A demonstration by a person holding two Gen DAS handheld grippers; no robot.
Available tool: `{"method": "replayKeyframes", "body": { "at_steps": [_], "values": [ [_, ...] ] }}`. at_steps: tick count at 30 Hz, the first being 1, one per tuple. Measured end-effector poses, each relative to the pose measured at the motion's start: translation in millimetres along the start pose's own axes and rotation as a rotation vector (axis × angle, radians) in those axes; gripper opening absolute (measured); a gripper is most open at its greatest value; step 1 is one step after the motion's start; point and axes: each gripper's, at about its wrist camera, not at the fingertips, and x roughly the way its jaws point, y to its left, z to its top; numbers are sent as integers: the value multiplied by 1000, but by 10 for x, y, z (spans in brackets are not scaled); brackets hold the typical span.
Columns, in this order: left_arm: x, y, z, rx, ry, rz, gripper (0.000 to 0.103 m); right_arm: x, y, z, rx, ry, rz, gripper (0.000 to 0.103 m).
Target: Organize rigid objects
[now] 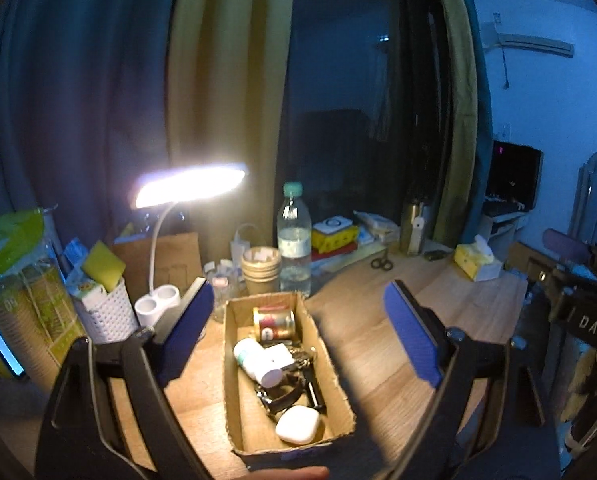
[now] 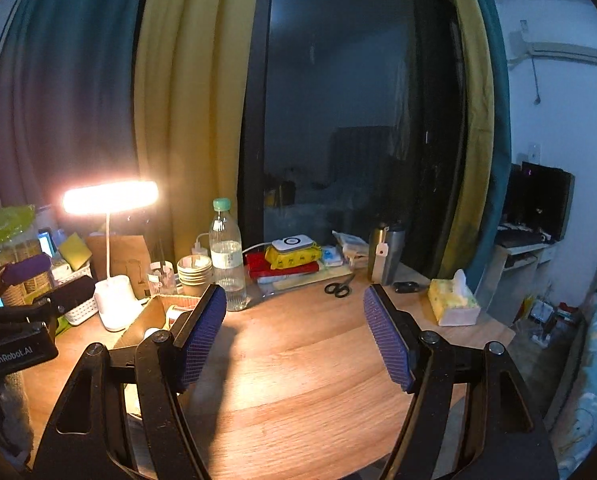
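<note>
An open cardboard box (image 1: pixel 334 376) lies on the wooden table below my left gripper (image 1: pixel 298 316). It holds a gold and red can (image 1: pixel 273 322), a white bottle on its side (image 1: pixel 256 361), a white earbud case (image 1: pixel 297 424) and dark metal items (image 1: pixel 294 390). The left gripper stands open above the box with nothing between its blue pads. My right gripper (image 2: pixel 294 320) hangs open over bare table to the right of the box (image 2: pixel 146 320), also with nothing in it. Part of the left gripper's body (image 2: pixel 14 344) shows at the right wrist view's left edge.
Along the back of the table stand a lit desk lamp (image 1: pixel 190 186), a water bottle (image 1: pixel 294 240), stacked paper cups (image 1: pixel 260 270), a white basket (image 1: pixel 106 312), scissors (image 2: pixel 337 289), a steel flask (image 2: pixel 386 254), a tissue pack (image 2: pixel 452 300) and stacked packets (image 2: pixel 294 256). A fingertip (image 1: pixel 294 474) shows at the bottom.
</note>
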Motion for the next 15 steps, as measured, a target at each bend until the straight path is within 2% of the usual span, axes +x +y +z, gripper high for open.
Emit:
{"method": "replayKeyframes", "body": {
  "at_steps": [4,10,15],
  "values": [
    [-83,-37,52,1,-17,-12,88,-68,12,-1,-10,-11,-12,74],
    [-209,-64,121,0,-71,-30,88,-204,-29,52,9,-73,-55,74],
    [-187,-45,119,-1,-56,-39,88,-236,-25,61,11,-77,-47,74]
  ]
}}
